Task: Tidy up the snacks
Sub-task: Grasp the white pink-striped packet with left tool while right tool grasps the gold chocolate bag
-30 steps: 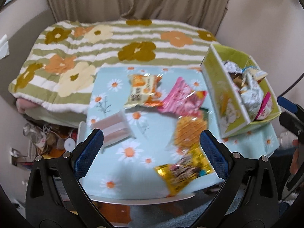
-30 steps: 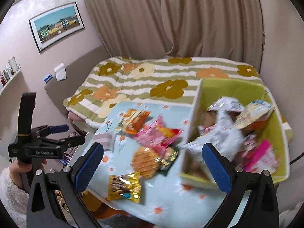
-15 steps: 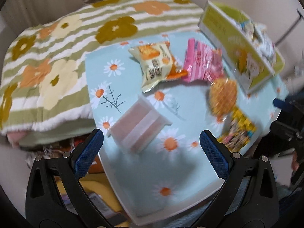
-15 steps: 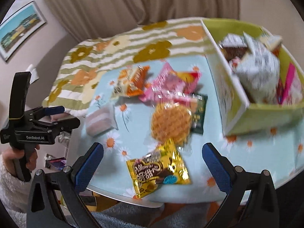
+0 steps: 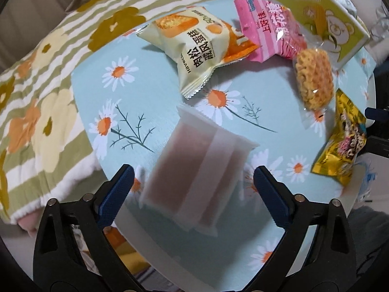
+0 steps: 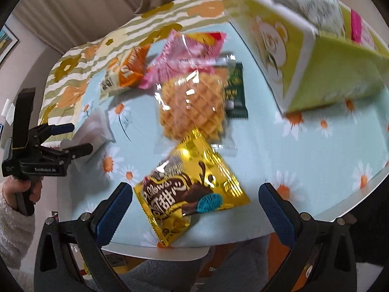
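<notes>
The pink wafer pack (image 5: 197,168) is framed between the spread jaws of the left gripper (image 5: 192,185), long axis running forward; the gold packet (image 6: 189,192) lies ahead of the open right gripper (image 6: 194,206).

Gold foil packet (image 6: 192,189), pink-and-white wrapped snack (image 5: 197,168), daisy-printed pale blue tablecloth (image 5: 150,90), lime-green box (image 6: 313,56).

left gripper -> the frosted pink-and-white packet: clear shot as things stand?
Probably yes. The left gripper is open, fingers either side of the frosted pink-and-white packet, which lies alone on the daisy tablecloth. The cream cake packet sits apart beyond it; nothing blocks the way.
</notes>
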`<state>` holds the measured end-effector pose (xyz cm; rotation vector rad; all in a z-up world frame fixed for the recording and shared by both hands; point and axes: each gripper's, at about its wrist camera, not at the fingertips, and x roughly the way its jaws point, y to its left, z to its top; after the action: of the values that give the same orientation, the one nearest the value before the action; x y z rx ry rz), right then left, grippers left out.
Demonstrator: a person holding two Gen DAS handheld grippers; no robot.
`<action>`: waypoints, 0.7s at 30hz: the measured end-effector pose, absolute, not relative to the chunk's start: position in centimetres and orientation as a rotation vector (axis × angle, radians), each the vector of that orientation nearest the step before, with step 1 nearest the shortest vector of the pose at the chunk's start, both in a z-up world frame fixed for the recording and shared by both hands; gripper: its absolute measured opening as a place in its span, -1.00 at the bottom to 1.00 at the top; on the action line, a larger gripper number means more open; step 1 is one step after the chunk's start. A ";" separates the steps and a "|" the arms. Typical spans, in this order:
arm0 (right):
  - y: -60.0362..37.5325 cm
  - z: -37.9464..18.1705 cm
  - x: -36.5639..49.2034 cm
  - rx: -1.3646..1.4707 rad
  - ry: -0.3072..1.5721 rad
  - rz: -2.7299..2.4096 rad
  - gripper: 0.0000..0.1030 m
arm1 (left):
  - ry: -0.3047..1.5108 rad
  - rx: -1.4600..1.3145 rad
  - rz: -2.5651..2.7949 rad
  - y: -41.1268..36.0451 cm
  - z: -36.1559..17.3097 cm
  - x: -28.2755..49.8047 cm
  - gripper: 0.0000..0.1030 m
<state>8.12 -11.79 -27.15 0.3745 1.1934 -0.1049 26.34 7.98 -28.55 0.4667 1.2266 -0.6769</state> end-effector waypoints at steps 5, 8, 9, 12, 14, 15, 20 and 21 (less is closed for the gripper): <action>-11.6 -28.8 8.1 0.432 1.221 -0.086 1.00 | 1.257 0.513 -0.710 7.6 -30.3 26.5 0.56; -11.4 -29.4 8.4 0.447 1.228 -0.080 1.00 | 1.241 0.543 -0.707 7.3 -30.5 26.2 0.51; -11.2 -29.5 8.5 0.449 1.226 -0.078 1.00 | 1.239 0.543 -0.707 7.4 -30.5 26.2 0.48; -10.8 -29.5 8.5 0.452 1.215 -0.073 1.00 | 1.236 0.527 -0.709 7.7 -30.4 26.3 0.42; -10.9 -29.5 8.5 0.472 1.206 -0.080 1.00 | 1.233 0.531 -0.707 7.7 -30.4 26.1 0.41; -11.0 -29.7 8.4 0.496 1.200 -0.087 0.99 | 1.230 0.535 -0.705 7.6 -30.4 26.1 0.40; -10.8 -30.0 8.2 0.524 1.185 -0.117 0.99 | 1.228 0.523 -0.705 7.7 -30.2 25.9 0.34; -10.6 -29.9 8.3 0.525 1.181 -0.115 0.91 | 1.229 0.520 -0.705 7.8 -30.2 25.9 0.33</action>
<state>8.27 -10.57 -29.88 0.5248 1.1812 -0.1146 25.88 7.77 -30.16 0.5204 1.2293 -0.7048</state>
